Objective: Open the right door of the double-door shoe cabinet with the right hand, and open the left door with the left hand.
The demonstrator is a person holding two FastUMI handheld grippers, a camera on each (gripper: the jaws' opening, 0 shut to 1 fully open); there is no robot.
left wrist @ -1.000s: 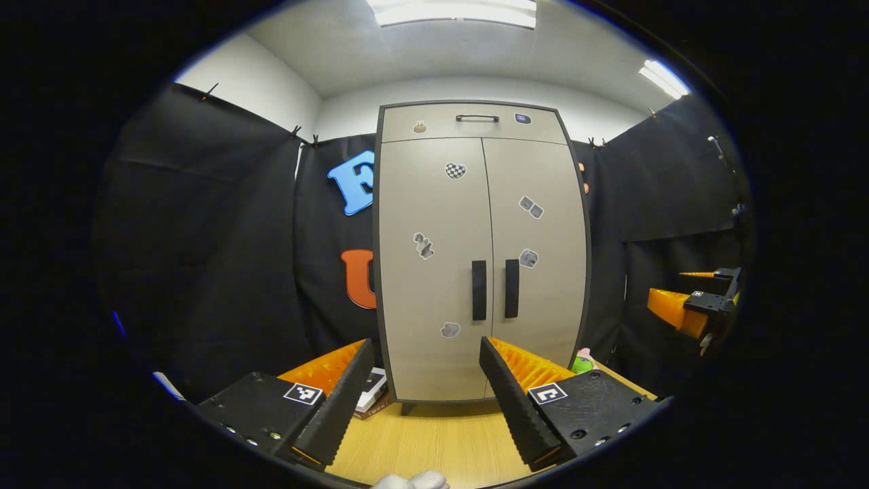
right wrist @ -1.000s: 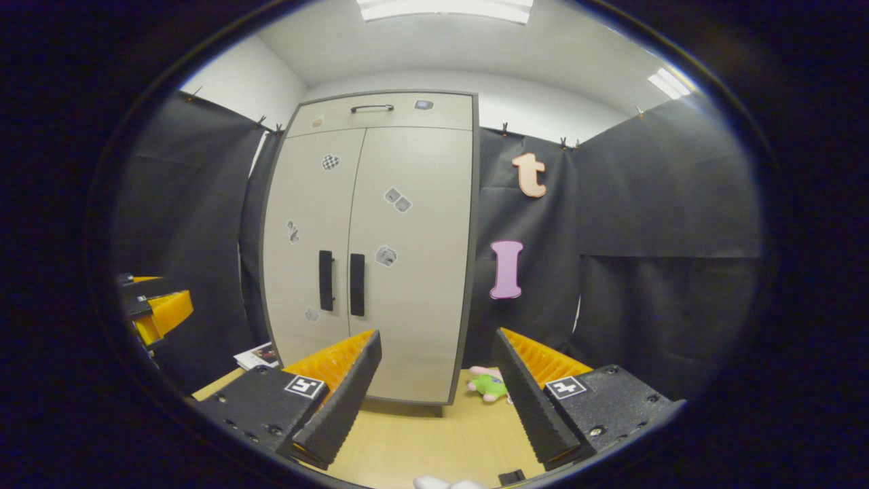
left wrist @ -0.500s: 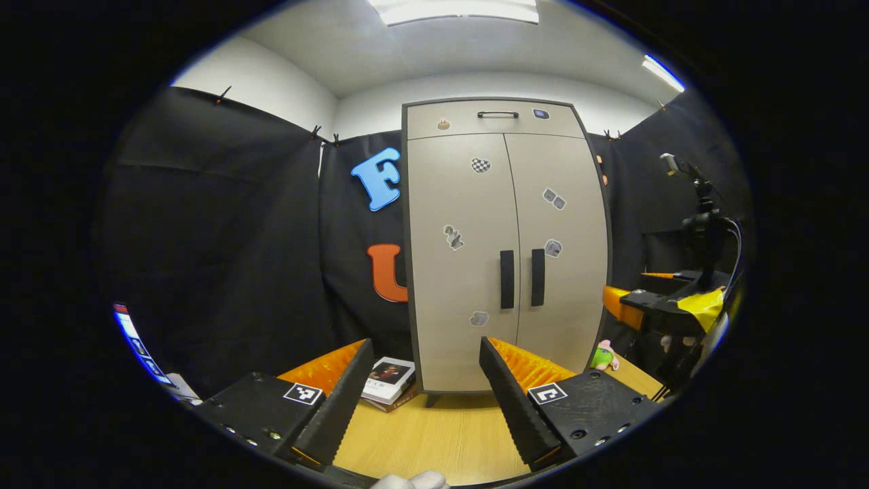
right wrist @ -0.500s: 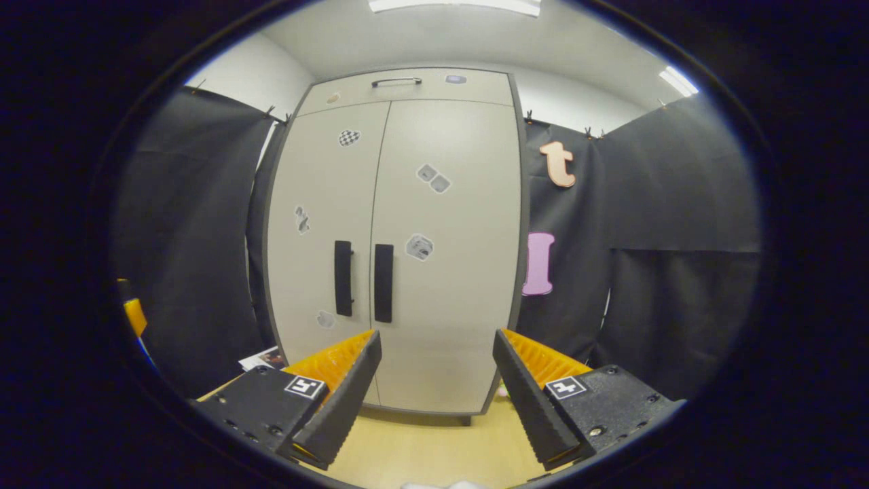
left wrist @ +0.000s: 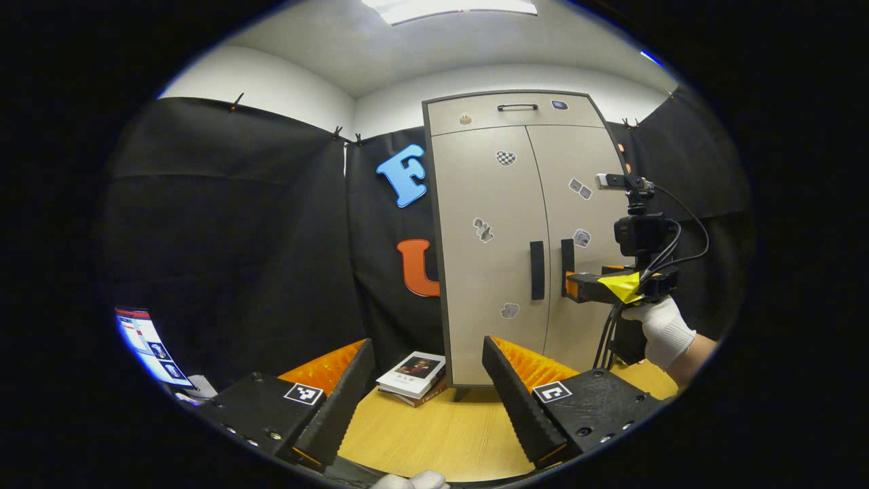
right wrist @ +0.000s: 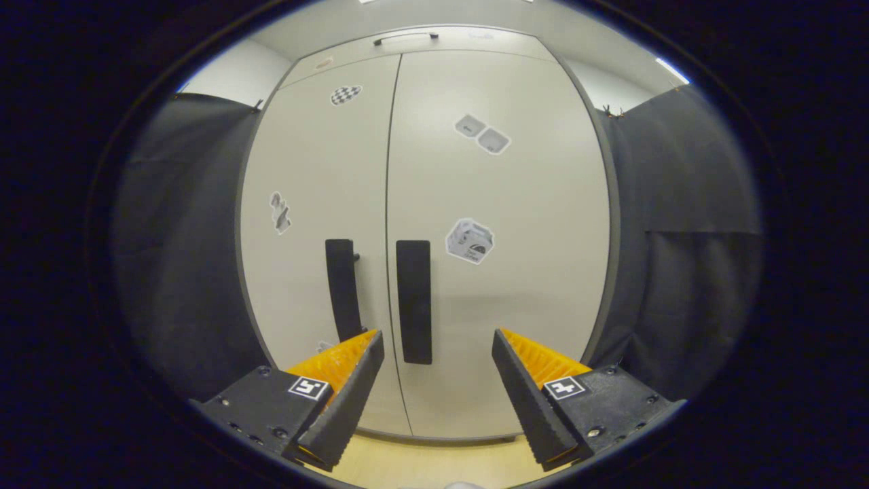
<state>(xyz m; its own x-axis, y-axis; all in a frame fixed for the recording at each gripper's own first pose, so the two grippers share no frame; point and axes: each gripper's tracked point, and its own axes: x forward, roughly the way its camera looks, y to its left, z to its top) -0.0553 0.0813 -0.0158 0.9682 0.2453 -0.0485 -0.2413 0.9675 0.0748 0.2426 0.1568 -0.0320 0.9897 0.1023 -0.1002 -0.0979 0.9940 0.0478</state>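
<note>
Now the right gripper (right wrist: 438,387) hangs open close before the cabinet (right wrist: 434,204), whose right door (right wrist: 502,299) and left door (right wrist: 312,156) are both closed, near the right handle (right wrist: 414,299). Farther back, the left gripper (left wrist: 428,401) is open above the desk (left wrist: 434,435), near a book (left wrist: 414,373).

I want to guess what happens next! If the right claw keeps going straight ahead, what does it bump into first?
Probably the right door of the cabinet. The open right claw points just right of that door's handle, with nothing in between. Depth is hard to judge, so it may touch the handle's edge first.
</note>
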